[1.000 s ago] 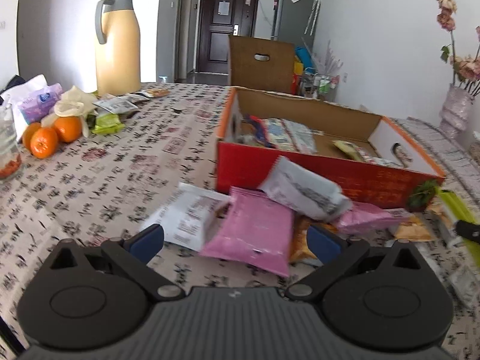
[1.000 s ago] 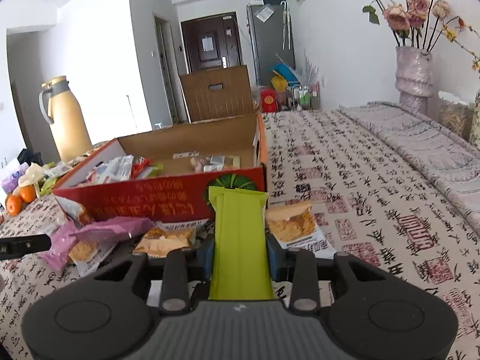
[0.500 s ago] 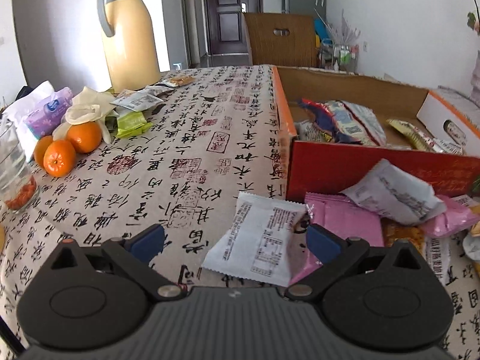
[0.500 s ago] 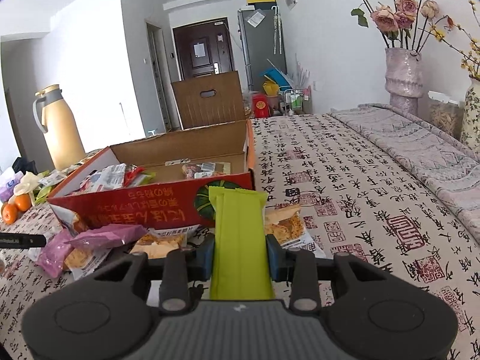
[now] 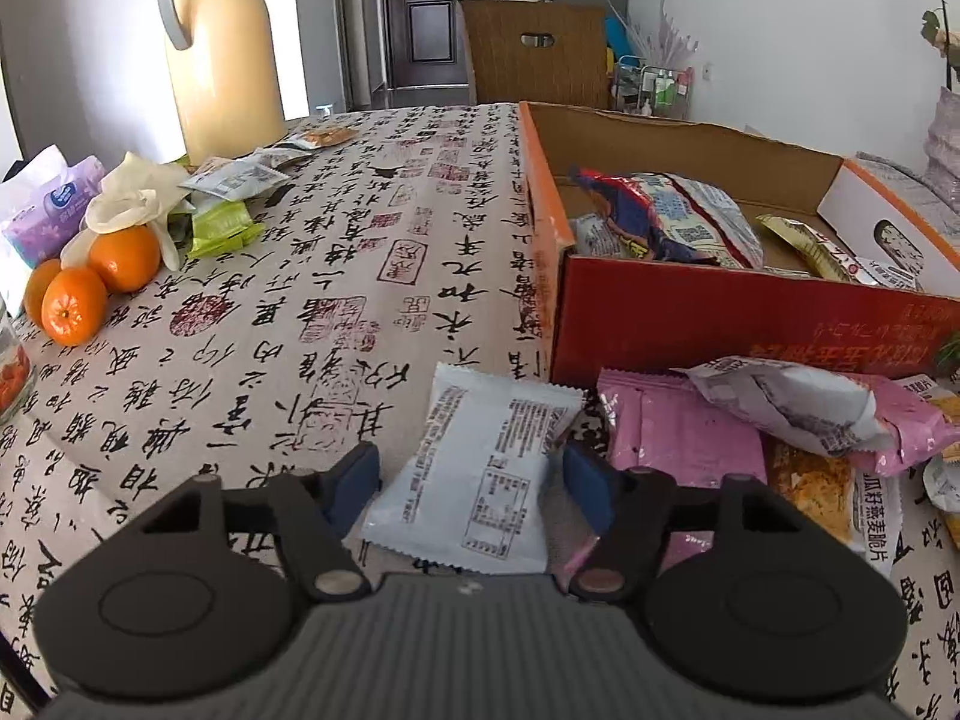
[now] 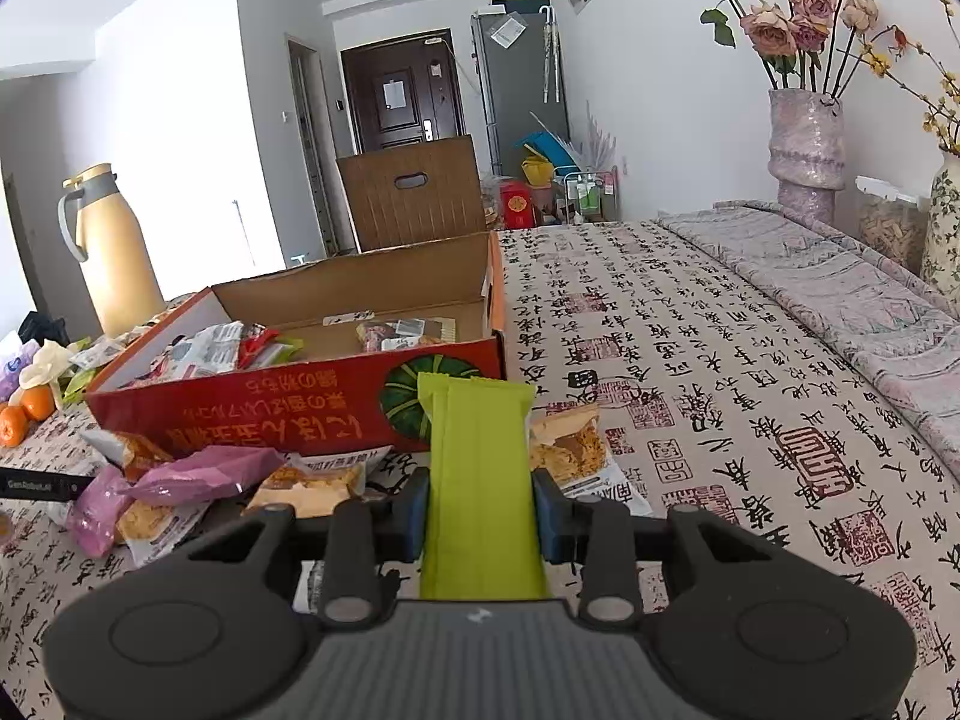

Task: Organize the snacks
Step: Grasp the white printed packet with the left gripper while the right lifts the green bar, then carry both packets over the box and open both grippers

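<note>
The left claw point(image 5: 471, 483) has just been closing around a white snack packet point(image 5: 480, 474) lying on the surface point(image 5: 288, 324), pads not yet touching it. The right claw point(image 6: 480, 516) grips a green wrapper point(image 6: 480, 468) near the red box point(image 6: 288, 408). Pink packets point(image 5: 678, 438) crowd the right; oranges point(image 5: 96, 282) and a thermos point(image 5: 222, 48) stand far left.

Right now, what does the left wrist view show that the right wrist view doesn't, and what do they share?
Left wrist only: the left gripper, whose jaws have just been closing, flanks a white snack packet lying on the tablecloth, pads not yet pressing it.
Right wrist only: the right gripper is shut on a green snack bar; a vase of flowers stands at the far right.
Both: the red snack box, pink packets, oranges and the yellow thermos.
</note>
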### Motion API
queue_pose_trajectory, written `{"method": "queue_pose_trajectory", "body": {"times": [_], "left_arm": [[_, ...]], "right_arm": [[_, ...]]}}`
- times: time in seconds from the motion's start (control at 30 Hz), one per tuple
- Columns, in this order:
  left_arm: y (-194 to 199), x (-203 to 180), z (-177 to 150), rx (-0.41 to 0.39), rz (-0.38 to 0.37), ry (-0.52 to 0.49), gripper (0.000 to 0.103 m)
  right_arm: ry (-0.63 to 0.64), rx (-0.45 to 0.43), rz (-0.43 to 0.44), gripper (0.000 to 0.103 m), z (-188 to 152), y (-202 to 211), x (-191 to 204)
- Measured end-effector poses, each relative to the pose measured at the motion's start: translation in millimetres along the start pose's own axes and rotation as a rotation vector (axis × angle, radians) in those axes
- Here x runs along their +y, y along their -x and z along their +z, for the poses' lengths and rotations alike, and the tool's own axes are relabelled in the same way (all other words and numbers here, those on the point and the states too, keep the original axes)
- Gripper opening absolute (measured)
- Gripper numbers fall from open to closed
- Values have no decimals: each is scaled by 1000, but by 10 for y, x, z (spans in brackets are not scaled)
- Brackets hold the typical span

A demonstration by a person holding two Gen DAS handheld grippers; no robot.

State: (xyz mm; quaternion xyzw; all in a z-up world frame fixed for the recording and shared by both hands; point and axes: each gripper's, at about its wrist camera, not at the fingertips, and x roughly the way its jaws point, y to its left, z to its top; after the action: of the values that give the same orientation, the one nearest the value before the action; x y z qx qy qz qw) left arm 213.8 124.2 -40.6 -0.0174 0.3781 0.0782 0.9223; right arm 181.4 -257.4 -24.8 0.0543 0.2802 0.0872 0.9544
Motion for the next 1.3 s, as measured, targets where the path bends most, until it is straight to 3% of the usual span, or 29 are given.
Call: {"method": "queue_pose_trajectory", "body": {"times": [0.07,0.17,0.5,0.83,1.3], "left_arm": [[14,-12,-5,-8,-14,-7,51],[30,-32,-11,-14,-15,-14,44],[236,-55,-4,-61,-5,-10,42],[773,-159,186,-216,-41,-4,42],[902,-707,646,-322,-136,-33,42]], "right_arm": [[-1,3,1,34,-4,-10,3],[1,7,8,34,-14,-16,13],[-2,-10,16,34,-19,58,5],[18,-53,49,34,58,171,85],[89,-192,134,34,633,81,450]]}}
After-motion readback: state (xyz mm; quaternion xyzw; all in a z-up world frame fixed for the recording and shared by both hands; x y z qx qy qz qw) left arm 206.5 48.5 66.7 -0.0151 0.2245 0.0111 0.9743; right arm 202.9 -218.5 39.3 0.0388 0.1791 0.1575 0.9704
